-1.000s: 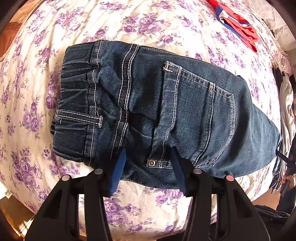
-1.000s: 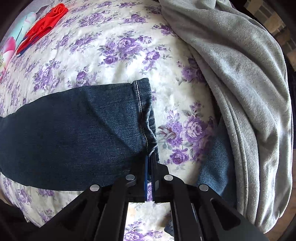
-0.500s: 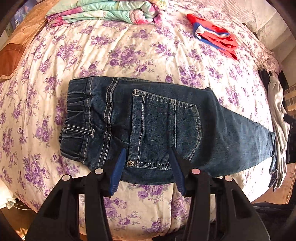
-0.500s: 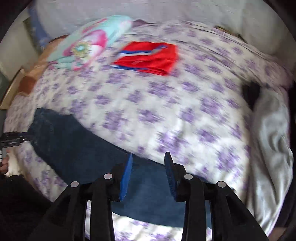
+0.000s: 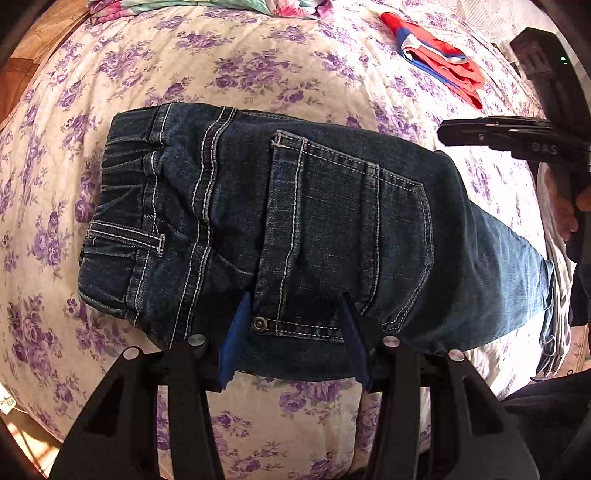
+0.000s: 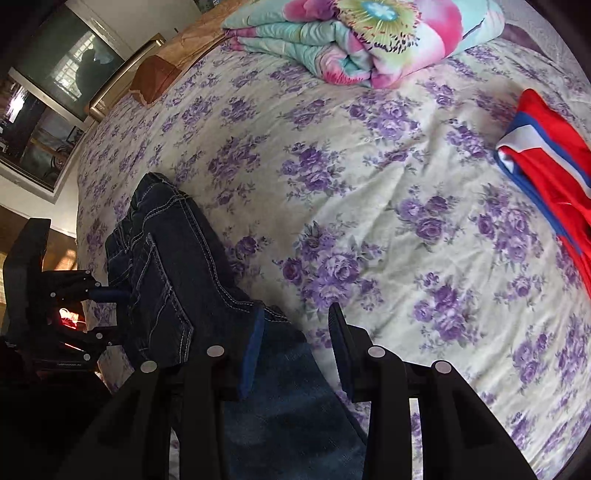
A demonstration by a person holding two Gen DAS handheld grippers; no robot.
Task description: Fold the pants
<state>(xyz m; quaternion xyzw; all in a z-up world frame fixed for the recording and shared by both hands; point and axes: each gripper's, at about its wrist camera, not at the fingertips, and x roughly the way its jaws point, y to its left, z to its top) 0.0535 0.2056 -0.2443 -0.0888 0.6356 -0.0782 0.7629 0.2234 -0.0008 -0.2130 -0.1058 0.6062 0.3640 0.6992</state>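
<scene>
Across the near part of the purple-flowered cream bedspread (image 5: 258,62) lie the dark blue denim pants (image 5: 295,221), back pocket up, with the elastic waistband toward the bed's left side and the legs running off to the right, where the hem is cut off by the lens rim and the person's hand. At the bed's far edge, a folded floral quilt in pink and mint (image 6: 354,33) is only partly in the left wrist view; toward the far right corner sits a folded red garment with blue and white trim (image 5: 443,62), its end cropped in the right wrist view. The left gripper (image 5: 291,328) stands wide open, its blue pads either side of the pocket's lower edge near the metal rivet, holding nothing; whether the pads touch the cloth is hard to tell. The right gripper (image 6: 295,350) is likewise spread apart and empty above the trouser leg.
</scene>
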